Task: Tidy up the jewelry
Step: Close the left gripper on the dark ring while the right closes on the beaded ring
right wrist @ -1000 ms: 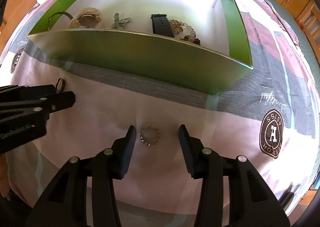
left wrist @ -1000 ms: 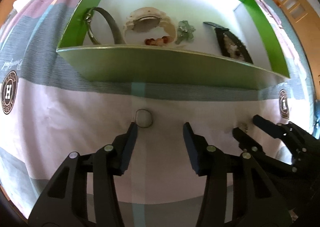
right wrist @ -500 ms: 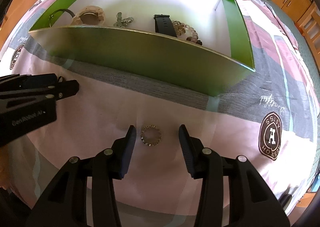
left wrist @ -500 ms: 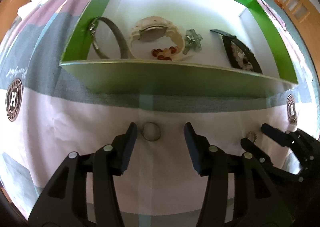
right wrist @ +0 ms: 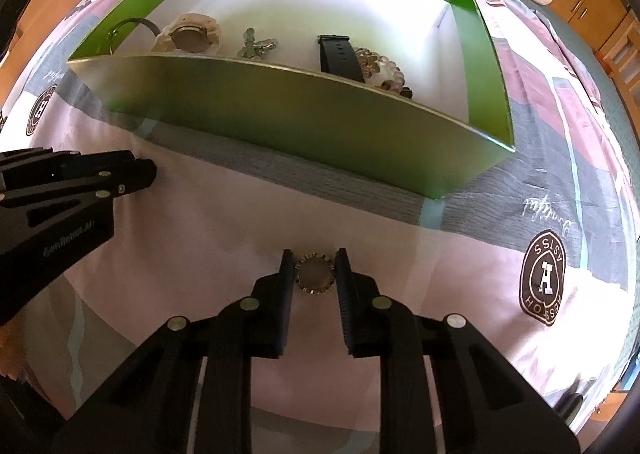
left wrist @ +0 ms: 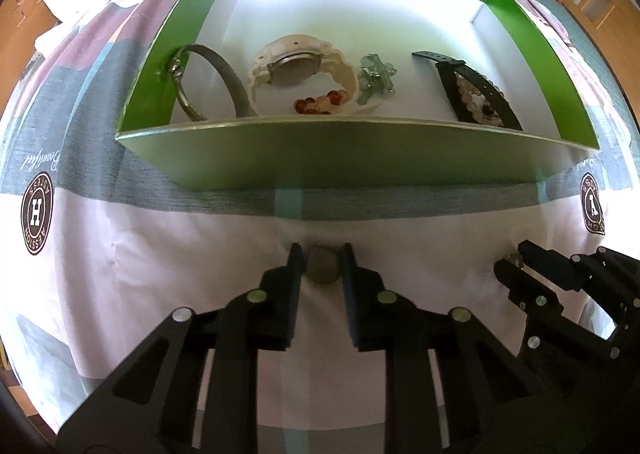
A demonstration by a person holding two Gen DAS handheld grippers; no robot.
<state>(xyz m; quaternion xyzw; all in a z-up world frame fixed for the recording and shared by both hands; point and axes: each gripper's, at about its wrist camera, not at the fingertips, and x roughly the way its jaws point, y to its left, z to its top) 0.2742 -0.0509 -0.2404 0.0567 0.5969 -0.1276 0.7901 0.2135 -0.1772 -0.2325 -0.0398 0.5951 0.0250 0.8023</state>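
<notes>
Left gripper closed on plain ring, right gripper closed on toothed ring; both rings flat on bedspread, pinched sideways between fingertips. Green box straight ahead beyond each, near wall between.

The bedsheet bore round brown badges: one with a central "H" near its left edge, one with "A" near its right. The left gripper carried faint white lettering, only partly legible.
</notes>
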